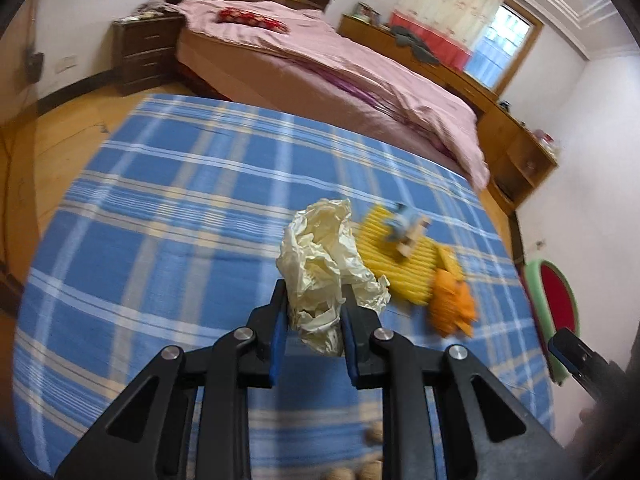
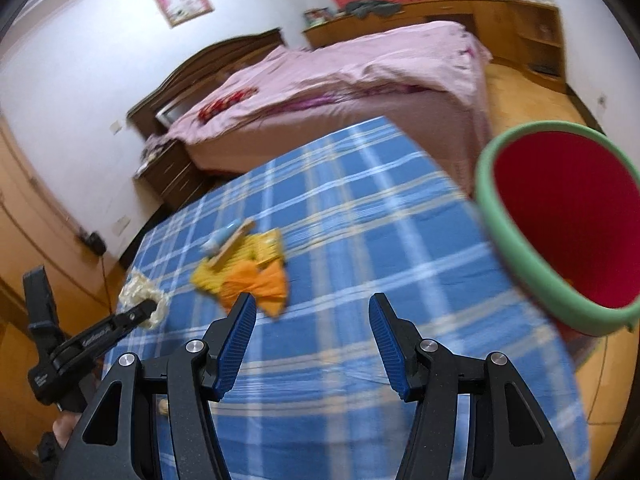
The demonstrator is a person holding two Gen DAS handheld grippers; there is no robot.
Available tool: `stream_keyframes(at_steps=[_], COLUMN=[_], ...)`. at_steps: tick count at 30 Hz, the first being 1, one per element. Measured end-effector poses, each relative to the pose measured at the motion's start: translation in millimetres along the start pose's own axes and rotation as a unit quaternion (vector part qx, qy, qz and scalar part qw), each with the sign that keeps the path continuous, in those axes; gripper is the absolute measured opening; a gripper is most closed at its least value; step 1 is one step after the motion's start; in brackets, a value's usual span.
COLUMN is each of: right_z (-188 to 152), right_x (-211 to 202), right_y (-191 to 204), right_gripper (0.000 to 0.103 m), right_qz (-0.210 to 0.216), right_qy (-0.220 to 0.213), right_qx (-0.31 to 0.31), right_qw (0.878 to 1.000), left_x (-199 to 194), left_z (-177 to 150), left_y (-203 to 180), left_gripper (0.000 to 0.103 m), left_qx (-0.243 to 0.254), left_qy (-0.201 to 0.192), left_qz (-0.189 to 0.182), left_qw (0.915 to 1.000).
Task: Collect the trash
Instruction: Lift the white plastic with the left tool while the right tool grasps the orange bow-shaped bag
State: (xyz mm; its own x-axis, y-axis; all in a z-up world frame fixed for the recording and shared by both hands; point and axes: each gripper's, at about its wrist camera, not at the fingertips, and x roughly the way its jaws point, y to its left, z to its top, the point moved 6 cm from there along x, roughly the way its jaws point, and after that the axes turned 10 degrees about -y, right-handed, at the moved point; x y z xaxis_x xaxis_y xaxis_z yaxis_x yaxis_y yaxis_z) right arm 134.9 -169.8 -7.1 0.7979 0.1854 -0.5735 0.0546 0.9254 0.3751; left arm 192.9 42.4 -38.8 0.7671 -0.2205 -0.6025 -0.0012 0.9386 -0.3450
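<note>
While the left gripper (image 1: 314,312) pinches a crumpled cream-white plastic wrapper (image 1: 324,268) between its blue pads above the blue plaid-clothed surface (image 1: 180,208), the right gripper (image 2: 312,320) hangs open and empty near a red bin with a green rim (image 2: 560,216). Yellow ribbed paper (image 1: 400,264), orange crumpled paper (image 1: 452,304) and a blurred small blue-and-tan item (image 1: 404,228) lie together on the cloth. White lettering on the left gripper's arm is unreadable.

The cloth (image 1: 168,208) on the table has a blue check with white and beige lines. The crumpled paper (image 1: 324,256) is cream, the ribbed piece (image 1: 400,264) yellow, the folded scrap (image 1: 452,304) orange. The bin (image 2: 560,216) is red inside with a green rim, and the bed cover (image 1: 360,60) is pink
</note>
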Motion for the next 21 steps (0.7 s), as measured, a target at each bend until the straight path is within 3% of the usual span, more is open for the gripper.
stream_keyframes(at_steps=[7, 9, 21], right_z=[-13, -16, -23], right_x=[53, 65, 97], right_y=[39, 45, 53], right_gripper=[0.061, 0.072, 0.072], right_qz=[0.015, 0.011, -0.016], right_qy=[0.04, 0.046, 0.045], right_qx=[-0.027, -0.035, -0.062], right_qw=[0.999, 0.998, 0.997], left_x=[10, 11, 13], left_z=[2, 1, 0], left_y=[16, 14, 17], left_gripper=[0.024, 0.024, 0.024], left_qx=[-0.007, -0.003, -0.019], left_qy=[-0.015, -0.018, -0.019], left_qz=[-0.003, -0.005, -0.026], left_qw=[0.9999, 0.9998, 0.9993])
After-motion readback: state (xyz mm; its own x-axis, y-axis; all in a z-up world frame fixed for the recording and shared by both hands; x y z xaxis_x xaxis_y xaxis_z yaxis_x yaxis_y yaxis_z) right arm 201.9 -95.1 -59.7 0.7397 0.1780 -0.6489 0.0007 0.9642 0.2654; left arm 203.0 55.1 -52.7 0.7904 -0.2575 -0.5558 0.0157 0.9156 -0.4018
